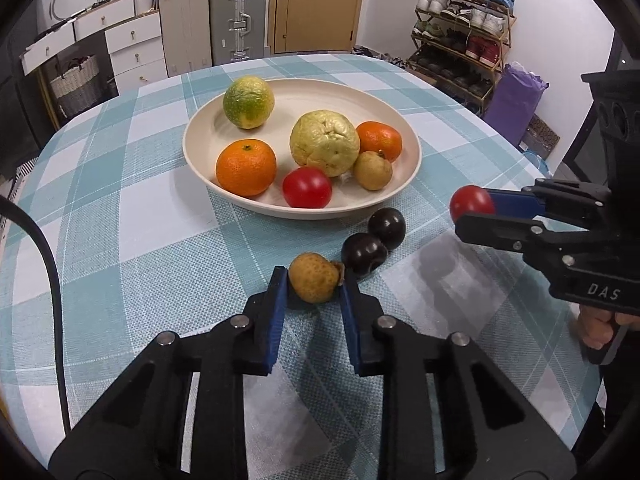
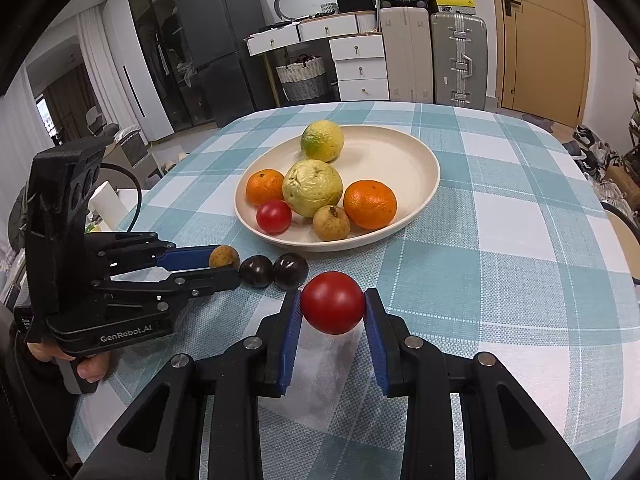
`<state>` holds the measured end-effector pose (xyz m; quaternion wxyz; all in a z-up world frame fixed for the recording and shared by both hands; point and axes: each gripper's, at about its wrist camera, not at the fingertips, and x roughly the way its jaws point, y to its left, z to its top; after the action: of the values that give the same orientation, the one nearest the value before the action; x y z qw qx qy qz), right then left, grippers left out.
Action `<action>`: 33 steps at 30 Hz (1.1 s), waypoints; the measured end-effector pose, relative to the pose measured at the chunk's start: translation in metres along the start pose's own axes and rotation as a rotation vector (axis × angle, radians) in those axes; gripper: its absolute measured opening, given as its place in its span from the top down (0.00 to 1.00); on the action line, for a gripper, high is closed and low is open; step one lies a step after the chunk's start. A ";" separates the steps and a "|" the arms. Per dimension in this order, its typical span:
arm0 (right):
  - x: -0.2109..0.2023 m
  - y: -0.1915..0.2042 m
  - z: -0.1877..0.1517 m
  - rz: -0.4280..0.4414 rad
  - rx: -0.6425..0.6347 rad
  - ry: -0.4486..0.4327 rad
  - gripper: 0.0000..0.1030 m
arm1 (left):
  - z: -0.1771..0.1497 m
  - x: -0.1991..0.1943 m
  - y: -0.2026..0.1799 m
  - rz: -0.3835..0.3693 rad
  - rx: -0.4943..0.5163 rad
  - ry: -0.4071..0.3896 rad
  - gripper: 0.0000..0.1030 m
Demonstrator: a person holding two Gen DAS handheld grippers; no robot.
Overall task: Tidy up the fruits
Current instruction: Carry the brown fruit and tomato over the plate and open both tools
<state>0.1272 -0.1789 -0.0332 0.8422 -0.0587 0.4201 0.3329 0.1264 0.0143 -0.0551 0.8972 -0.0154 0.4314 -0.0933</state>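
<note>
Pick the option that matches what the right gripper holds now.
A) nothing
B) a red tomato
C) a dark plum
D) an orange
B: the right gripper has its jaws closed on a red tomato, one blue pad against each side, lifted above the checked tablecloth; the two dark plums lie on the cloth, not held by it.

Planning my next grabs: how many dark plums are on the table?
2: one dark plum beside the left gripper, the other plum touching it, nearer the plate.
</note>
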 end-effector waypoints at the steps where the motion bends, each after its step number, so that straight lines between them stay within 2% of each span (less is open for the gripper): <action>1: 0.001 0.000 0.000 -0.001 -0.001 0.002 0.69 | 0.000 0.000 0.000 -0.001 0.000 0.001 0.78; 8: 0.003 -0.002 0.000 -0.005 0.004 0.007 0.69 | -0.001 -0.007 0.001 -0.007 -0.005 -0.027 0.78; 22: -0.013 -0.008 0.019 -0.014 -0.008 -0.032 0.69 | 0.016 -0.050 0.014 0.025 -0.084 -0.180 0.78; 33: -0.021 -0.020 0.043 -0.001 0.017 -0.077 0.69 | 0.036 -0.061 0.015 0.047 -0.118 -0.221 0.78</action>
<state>0.1596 -0.1886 0.0064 0.8584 -0.0391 0.3900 0.3308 0.1192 0.0382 0.0130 0.9387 -0.0681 0.3349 -0.0446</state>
